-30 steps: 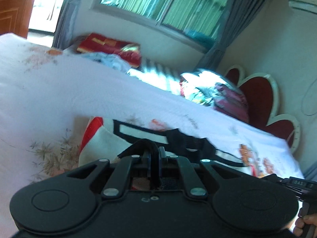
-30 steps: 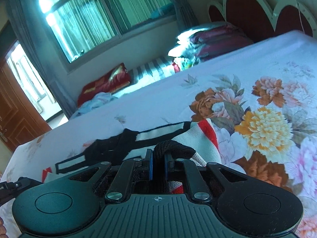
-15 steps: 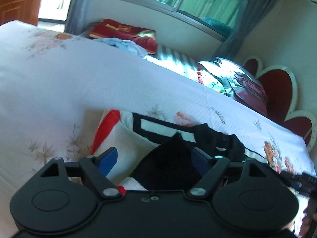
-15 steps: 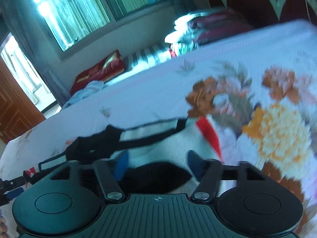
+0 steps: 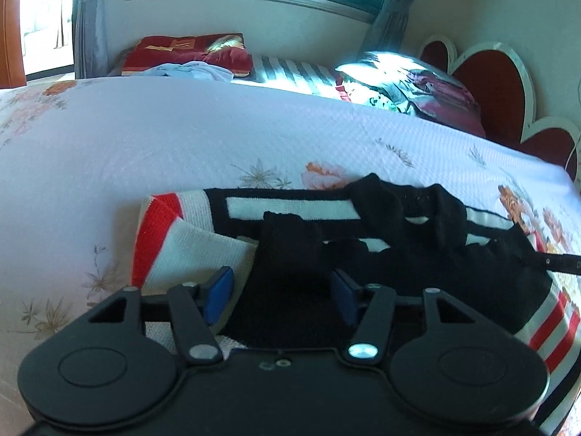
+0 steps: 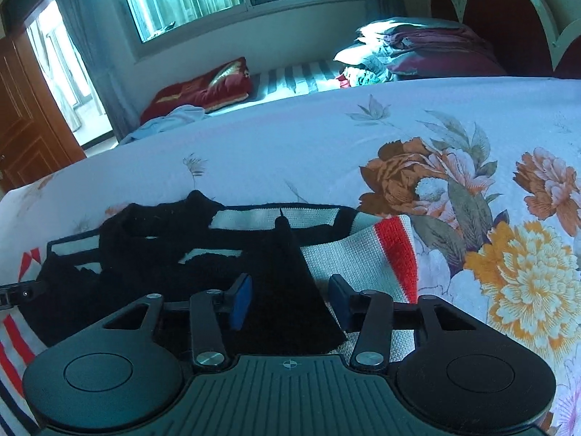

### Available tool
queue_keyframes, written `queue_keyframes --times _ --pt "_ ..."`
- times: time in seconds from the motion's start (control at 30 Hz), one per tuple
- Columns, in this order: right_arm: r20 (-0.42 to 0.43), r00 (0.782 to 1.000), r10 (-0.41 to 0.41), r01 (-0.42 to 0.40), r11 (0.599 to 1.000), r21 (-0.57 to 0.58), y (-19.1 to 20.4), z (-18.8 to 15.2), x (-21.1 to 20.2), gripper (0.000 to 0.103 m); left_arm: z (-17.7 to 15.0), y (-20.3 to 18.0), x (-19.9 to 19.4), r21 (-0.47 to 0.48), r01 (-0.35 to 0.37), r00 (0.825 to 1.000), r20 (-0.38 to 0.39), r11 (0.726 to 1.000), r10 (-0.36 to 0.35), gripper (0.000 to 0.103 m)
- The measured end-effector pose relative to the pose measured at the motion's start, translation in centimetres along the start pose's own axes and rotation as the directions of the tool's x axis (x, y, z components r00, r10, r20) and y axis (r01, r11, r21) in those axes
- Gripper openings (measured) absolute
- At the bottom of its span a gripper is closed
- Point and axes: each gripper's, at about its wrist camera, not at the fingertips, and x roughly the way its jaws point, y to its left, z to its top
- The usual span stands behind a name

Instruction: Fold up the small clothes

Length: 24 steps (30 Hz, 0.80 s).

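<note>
A small knit sweater (image 5: 203, 247), white with red stripes and black panels, lies folded on the floral bedspread (image 5: 181, 138). Its black part (image 5: 290, 276) lies between the blue pads of my left gripper (image 5: 281, 294), which is open and holds nothing. In the right wrist view the same sweater (image 6: 348, 250) lies under my right gripper (image 6: 288, 303), also open, with a black fold (image 6: 290, 298) lying loose between its pads. The tip of the other gripper shows at each view's edge (image 5: 559, 263) (image 6: 18, 292).
The bed's red heart-shaped headboard (image 5: 497, 83) is at the right. A pile of folded bedding (image 5: 417, 87) and a red pillow (image 5: 189, 51) lie on a striped mattress beyond the bed. A window and curtains are behind; a wooden door (image 6: 25, 109) is at the left.
Both grippers were shut on the sweater's black edge a second ago. They have opened and let it drop onto the sweater, and both have drawn back a little.
</note>
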Motion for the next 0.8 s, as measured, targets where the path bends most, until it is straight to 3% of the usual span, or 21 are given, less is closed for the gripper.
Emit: queue_keyframes --times 0.03,0.07,0.1,0.13,0.17,0.33,0.5,0.63,0.8 --pt "-0.004 1.0 0.004 -0.004 1.0 -0.008 0.1 0.0 0.1 0.032 -0.1 -0.1 0.1 0.009 -0.003 1.0 -0.006 1.0 0.003 0.045" --pt "-0.012 1.0 -0.002 0.002 1.0 -0.021 0.3 -0.1 0.2 0.01 -0.1 -0.3 0.0 0.023 -0.017 1.0 -0.008 1.0 0.017 0.042" --pt "-0.014 1.0 -0.01 0.009 0.999 -0.033 0.4 -0.1 0.2 0.008 -0.3 -0.3 -0.1 0.034 -0.027 1.0 -0.004 0.999 0.027 0.03" --pt "-0.015 1.0 -0.004 0.004 0.999 -0.037 0.5 -0.1 0.2 0.007 -0.3 -0.2 -0.2 0.029 -0.019 1.0 -0.007 0.999 0.019 0.007" --pt "-0.018 1.0 0.003 -0.004 0.999 -0.037 0.5 -0.2 0.1 0.005 -0.2 0.0 -0.3 0.014 -0.005 1.0 -0.017 1.0 0.005 0.005" --pt "0.042 0.999 0.014 -0.012 0.999 -0.052 0.9 0.3 -1.3 0.004 -0.1 -0.4 -1.8 0.026 0.014 0.999 0.053 1.0 -0.015 0.004" --pt "0.123 0.992 -0.004 0.01 0.999 -0.043 0.9 2.0 -2.5 0.004 1.6 0.2 -2.9 -0.022 -0.016 0.989 0.15 1.0 0.019 0.004" --pt "0.133 0.99 -0.034 0.036 0.999 -0.01 0.5 3.1 -1.4 0.004 2.2 0.6 -1.9 -0.038 -0.057 0.984 0.164 0.998 0.062 0.004" --pt "0.082 0.993 -0.082 0.08 0.996 0.036 -0.9 3.0 1.2 0.004 1.5 1.1 0.2 -0.067 -0.117 0.983 0.132 0.991 0.125 0.004"
